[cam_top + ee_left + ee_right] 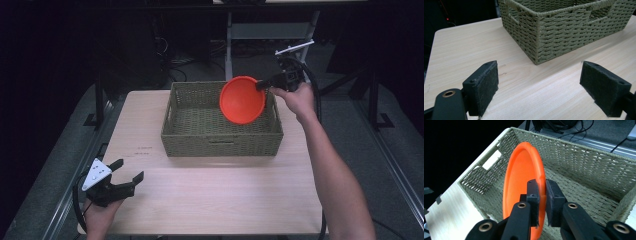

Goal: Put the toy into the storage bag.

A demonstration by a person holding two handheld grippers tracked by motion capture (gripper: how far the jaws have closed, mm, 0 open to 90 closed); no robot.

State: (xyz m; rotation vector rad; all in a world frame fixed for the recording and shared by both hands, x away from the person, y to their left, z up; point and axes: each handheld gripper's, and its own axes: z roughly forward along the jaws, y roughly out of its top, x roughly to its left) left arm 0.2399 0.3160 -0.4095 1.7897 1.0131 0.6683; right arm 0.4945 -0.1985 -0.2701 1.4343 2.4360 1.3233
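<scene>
Orange plate [242, 100] in raised right gripper [264, 85]

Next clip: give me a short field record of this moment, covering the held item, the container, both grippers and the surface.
held item: round orange plastic plate, on edge, above the basket
container: rectangular olive woven basket, nothing seen inside
right gripper: shut on the plate's rim
left gripper: open, holding nothing, near the table's front left corner
surface: light wooden table
</scene>
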